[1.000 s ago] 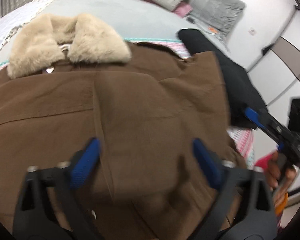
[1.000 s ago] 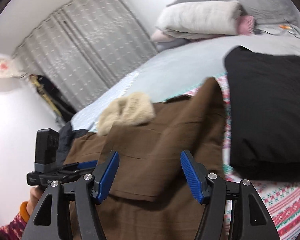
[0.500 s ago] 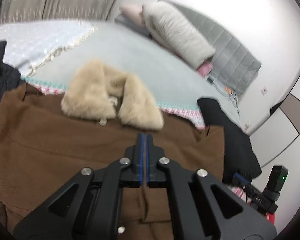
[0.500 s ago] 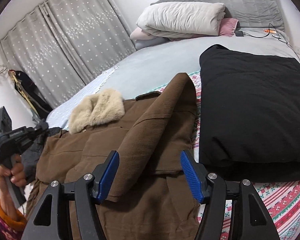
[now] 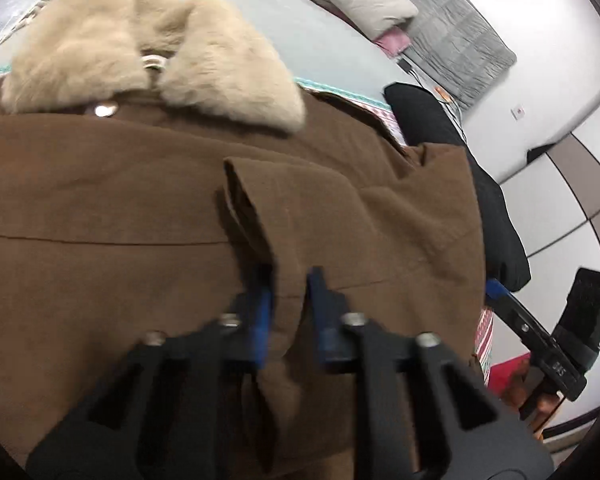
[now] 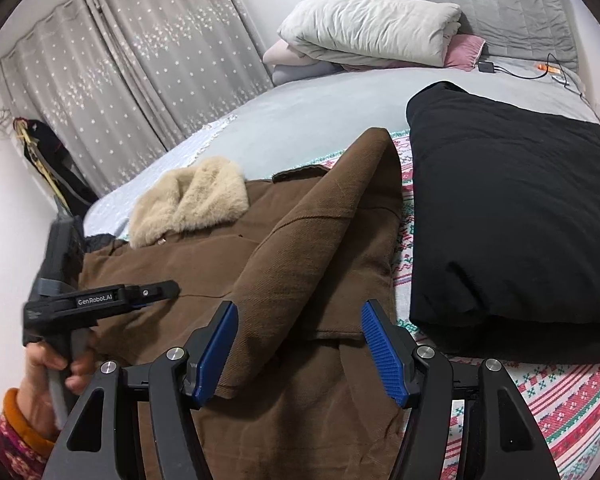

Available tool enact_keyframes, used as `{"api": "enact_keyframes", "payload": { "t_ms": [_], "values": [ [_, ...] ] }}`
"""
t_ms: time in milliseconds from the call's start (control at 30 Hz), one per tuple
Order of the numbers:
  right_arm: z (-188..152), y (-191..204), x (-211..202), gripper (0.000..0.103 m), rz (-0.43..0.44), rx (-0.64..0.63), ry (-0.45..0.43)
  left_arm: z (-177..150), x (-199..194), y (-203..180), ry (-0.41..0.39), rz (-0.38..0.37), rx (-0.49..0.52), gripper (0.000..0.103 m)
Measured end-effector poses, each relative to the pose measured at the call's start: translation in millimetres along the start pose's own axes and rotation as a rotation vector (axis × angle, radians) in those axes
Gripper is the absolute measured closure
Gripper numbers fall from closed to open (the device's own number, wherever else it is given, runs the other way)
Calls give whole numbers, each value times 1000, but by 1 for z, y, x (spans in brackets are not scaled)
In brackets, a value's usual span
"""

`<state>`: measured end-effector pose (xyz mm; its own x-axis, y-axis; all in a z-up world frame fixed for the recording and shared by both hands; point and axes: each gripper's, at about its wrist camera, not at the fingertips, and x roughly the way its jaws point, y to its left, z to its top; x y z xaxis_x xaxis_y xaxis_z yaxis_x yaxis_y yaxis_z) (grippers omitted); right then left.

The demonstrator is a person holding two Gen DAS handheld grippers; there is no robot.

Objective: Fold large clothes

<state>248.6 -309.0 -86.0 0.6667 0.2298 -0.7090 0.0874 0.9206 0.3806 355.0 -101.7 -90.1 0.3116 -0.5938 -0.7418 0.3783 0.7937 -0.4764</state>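
From the left wrist, the brown coat (image 5: 140, 216) lies spread on the bed (image 5: 332, 40), fur collar (image 5: 148, 52) at the far end, and the left gripper (image 5: 288, 300) has its jaws a little apart astride a raised fold of the folded-in sleeve (image 5: 340, 216), though blur keeps me from telling whether they pinch it. From the right wrist, the right gripper (image 6: 300, 352) hangs with jaws wide apart over that sleeve, holding nothing, a black garment (image 6: 512, 220) just beside the coat. It looks thick, heavy and limp, so I'd take it by a hem or cuff edge, not the bulky middle.
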Motion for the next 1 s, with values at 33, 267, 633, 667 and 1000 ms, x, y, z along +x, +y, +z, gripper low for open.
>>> {"api": "enact_keyframes", "payload": {
  "t_ms": [33, 267, 633, 667, 1000],
  "values": [
    [0, 1, 1, 38, -8, -1, 2, -1, -8, -7, -42, 20, 34, 91],
    [2, -8, -4, 38, -38, 1, -8, 19, -96, -4, -351, 81, -7, 91],
    [-15, -2, 33, 38, -200, -160, 173, 5, -88, 81, -194, 440, -185, 64],
    [-17, 0, 40, 38, -237, -191, 194, 1, -85, 85, -165, 379, -196, 63],
    [-7, -6, 38, 52, -338, -139, 72, -27, -74, 69, -68, 373, -132, 91]
  ]
}}
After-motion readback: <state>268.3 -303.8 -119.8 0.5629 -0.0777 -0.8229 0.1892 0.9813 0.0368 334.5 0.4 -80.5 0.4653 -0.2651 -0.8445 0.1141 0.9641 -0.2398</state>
